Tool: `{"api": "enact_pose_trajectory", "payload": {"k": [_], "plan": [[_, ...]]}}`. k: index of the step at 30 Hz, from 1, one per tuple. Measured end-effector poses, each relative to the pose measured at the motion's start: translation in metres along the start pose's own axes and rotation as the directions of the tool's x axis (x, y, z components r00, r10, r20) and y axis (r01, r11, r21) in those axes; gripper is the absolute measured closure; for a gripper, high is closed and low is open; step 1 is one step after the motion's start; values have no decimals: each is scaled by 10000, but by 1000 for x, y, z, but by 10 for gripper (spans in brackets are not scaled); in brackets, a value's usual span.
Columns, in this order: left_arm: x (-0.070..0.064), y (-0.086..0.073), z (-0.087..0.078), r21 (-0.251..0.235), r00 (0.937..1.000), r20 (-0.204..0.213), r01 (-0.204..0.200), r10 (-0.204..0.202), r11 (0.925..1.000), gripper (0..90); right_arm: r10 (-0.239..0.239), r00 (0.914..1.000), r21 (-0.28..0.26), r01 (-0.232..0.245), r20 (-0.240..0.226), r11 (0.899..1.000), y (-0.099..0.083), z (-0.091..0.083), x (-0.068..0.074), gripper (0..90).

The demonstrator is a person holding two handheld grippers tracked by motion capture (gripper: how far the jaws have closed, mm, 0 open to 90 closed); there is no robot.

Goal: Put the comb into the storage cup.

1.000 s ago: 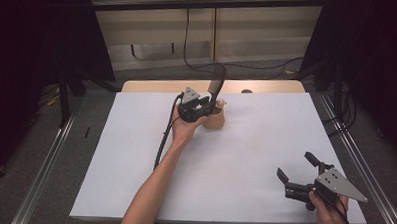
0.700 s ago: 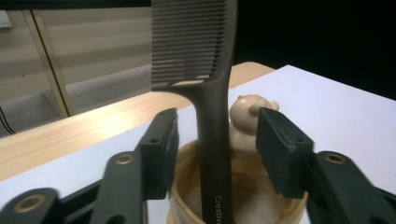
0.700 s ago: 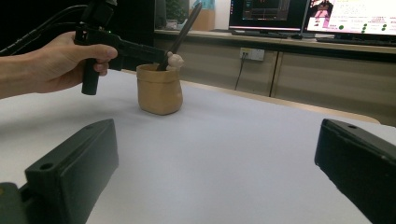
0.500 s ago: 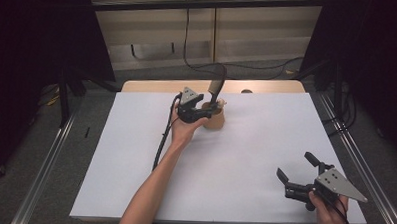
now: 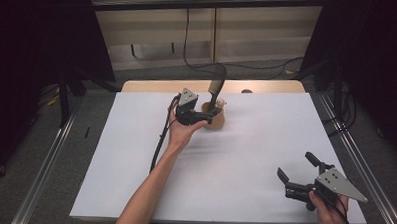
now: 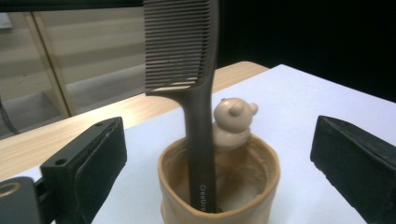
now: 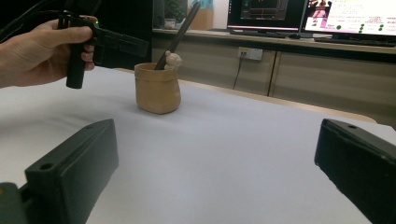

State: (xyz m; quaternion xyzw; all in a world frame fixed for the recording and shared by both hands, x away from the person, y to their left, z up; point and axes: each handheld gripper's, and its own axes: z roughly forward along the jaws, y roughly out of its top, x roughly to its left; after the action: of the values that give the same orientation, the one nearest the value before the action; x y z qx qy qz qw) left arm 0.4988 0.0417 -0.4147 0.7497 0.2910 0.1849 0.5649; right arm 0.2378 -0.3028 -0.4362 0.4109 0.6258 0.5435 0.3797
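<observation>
A tan soft-sided cup (image 5: 216, 120) stands at the back middle of the white table (image 5: 255, 144). A dark brown comb (image 5: 215, 90) stands handle-down in the cup, leaning against its rim, teeth up. A small tan bear figure (image 6: 232, 123) sits on the cup's far rim. My left gripper (image 5: 210, 113) is open right beside the cup. In the left gripper view its jaws stand wide to either side of the cup (image 6: 219, 186) and comb (image 6: 180, 42), touching neither. My right gripper (image 5: 295, 165) rests open and holding nothing at the near right, facing the cup (image 7: 158, 88).
A bare wooden strip (image 5: 267, 87) runs along the table's far edge behind the cup. The left gripper's cable (image 5: 160, 140) trails along the person's forearm. Metal rails (image 5: 355, 152) flank the table. White surface lies open between the two grippers.
My left gripper has drawn back a little from the cup, so more of the cup shows. Comb, cup and right gripper have stayed where they were.
</observation>
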Motion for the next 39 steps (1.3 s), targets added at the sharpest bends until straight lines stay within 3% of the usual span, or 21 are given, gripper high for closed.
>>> {"api": "enact_pose_trajectory", "payload": {"k": [9, 10, 12, 16, 19, 30, 39], "plan": [[-2, 2, -11, -69, 9998, -44, -182, 182, 9998, 21, -8, 10000, 25, 8, 59, 10000, 0, 0, 0, 0], [-2, 2, -12, -120, 9995, 188, -267, 269, 9996, 21, 3, 10000, 22, -3, 67, 10000, 0, 0, 0, 0], [-3, 3, -15, -227, 9990, 220, -383, 388, 9990, 20, -28, 10000, 13, 28, 51, 10000, 0, 0, 0, 0], [-4, 3, -19, -569, 9992, 155, -348, 358, 9978, 21, 27, 10000, 25, -27, 59, 10000, -1, 0, -1, 0], [-6, 4, -20, -493, 9992, 357, -179, 197, 9986, 20, 72, 10000, 49, -72, 56, 10000, -1, 1, -1, 0], [-12, 4, -34, -552, 9979, 12, -649, 650, 9964, 19, 127, 9999, 69, -127, 29, 9999, -3, 3, -3, 0], [-21, 3, -53, -1105, 9983, -360, -485, 448, 9927, 15, 37, 10000, 29, -37, 93, 10000, -1, 0, -1, 0]]}}
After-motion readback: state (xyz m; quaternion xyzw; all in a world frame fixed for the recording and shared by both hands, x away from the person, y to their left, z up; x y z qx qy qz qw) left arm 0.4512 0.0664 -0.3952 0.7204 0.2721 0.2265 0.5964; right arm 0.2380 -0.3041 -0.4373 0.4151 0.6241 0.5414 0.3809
